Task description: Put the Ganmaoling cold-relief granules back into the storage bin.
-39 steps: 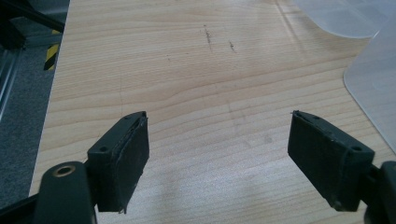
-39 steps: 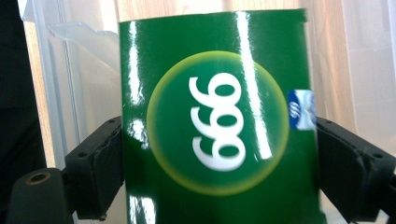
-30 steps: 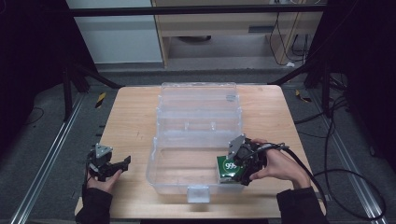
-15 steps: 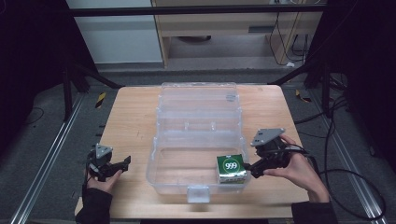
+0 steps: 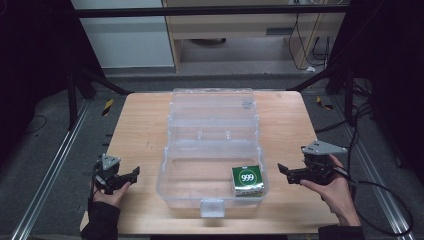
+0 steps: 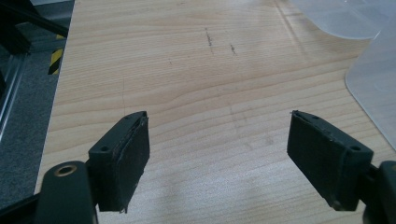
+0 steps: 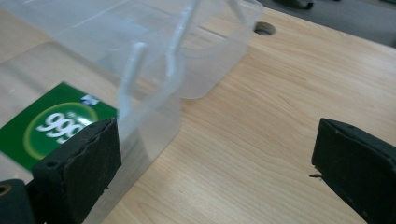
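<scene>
The green box lies in the clear case's front right corner. My right claw gapes empty beside its wall — one careless swing could shove the case; my left claw idles, released, on the desk.

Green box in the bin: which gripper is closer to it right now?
Right. The right gripper sits just outside the clear bin's right wall, beside the green box. The left gripper is across the bin, off its left side.
</scene>
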`<state>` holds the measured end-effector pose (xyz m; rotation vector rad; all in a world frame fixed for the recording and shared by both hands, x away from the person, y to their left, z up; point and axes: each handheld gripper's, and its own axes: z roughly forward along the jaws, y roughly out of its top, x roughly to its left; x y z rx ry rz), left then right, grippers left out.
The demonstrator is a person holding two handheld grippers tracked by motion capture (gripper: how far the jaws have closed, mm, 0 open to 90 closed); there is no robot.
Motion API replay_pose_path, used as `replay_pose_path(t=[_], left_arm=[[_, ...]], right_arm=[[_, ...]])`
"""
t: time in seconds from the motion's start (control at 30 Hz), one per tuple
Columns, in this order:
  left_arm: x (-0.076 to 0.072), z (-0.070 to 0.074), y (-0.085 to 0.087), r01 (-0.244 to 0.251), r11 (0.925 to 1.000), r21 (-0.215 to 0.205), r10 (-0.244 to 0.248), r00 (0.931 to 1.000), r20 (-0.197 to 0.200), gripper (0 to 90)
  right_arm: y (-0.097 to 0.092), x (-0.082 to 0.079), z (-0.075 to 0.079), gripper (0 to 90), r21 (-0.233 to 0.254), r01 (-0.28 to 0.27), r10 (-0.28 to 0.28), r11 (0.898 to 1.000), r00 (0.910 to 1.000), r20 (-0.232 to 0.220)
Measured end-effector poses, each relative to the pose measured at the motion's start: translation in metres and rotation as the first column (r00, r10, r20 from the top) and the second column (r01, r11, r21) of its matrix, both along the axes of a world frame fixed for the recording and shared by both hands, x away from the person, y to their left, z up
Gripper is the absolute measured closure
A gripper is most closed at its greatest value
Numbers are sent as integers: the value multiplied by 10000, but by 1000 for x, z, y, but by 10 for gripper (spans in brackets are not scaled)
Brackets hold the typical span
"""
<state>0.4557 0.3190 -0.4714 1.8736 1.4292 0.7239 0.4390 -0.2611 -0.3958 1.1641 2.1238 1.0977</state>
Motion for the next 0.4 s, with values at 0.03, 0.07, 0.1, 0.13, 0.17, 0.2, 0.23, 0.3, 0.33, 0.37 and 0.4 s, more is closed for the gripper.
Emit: replay_pose_path(t=[0.03,0.07,0.1,0.13,0.17,0.2,0.23,0.3,0.33,0.37,0.4], left_arm=[[0,0,0,-7,10000,9,7,10000,24,206],[0,0,0,-5,10000,11,5,10000,35,208],[0,0,0,-2,10000,8,2,10000,44,210],[0,-1,0,-10,10000,15,10,10000,52,212],[0,-1,0,-18,10000,18,17,10000,70,213],[0,-1,1,-18,10000,19,18,10000,77,218],[0,-1,1,-33,10000,27,33,10000,90,223],[0,-1,1,-42,10000,31,42,10000,88,228],[0,-1,1,-59,10000,20,59,9999,107,229],[0,-1,2,-71,10000,25,71,9999,96,231],[0,-2,2,-74,10000,26,74,9999,97,231]], right_arm=[[-3,1,-3,18,102,208,-208,9997,9998,12],[-6,1,-7,18,181,430,-430,9989,9991,-18],[-9,2,-10,18,226,634,-634,9977,9980,-22],[-12,2,-14,18,254,837,-838,9962,9965,7],[-15,3,-17,18,308,1037,-1037,9941,9946,-12],[-17,3,-21,19,332,1223,-1224,9919,9925,20],[-20,4,-24,21,430,1448,-1450,9885,9894,12],[-26,6,-32,27,484,1763,-1764,9831,9843,-30],[-28,6,-36,27,528,1937,-1933,9796,9811,-122],[-31,8,-41,28,495,2125,-2121,9759,9771,-142],[-34,9,-45,27,474,2284,-2276,9724,9735,-214]])
